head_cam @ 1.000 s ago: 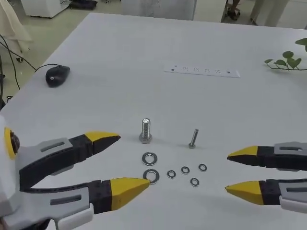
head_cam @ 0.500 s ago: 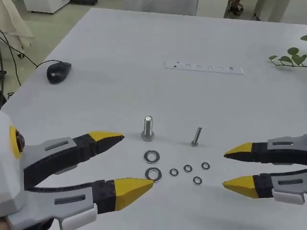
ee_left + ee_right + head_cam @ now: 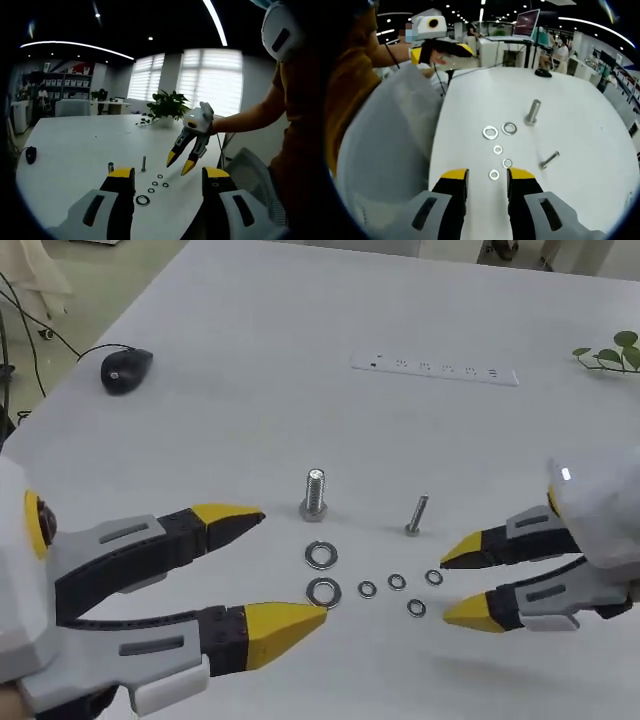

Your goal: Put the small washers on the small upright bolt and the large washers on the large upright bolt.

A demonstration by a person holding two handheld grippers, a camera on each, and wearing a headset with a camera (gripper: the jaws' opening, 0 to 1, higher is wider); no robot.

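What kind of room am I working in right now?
Probably an open-plan office or lab: a wide white table with a black computer mouse and a white power strip, a leafy potted plant before blinded windows.

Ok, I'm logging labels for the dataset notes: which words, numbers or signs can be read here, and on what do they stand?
No text can be read.
The power strip bears small dark marks, too blurred to read.
The screen far back in the right gripper view is too small and blurred to read.

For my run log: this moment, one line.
left tool open; right tool open near small washers; large washers loose; large bolt, small bolt bare
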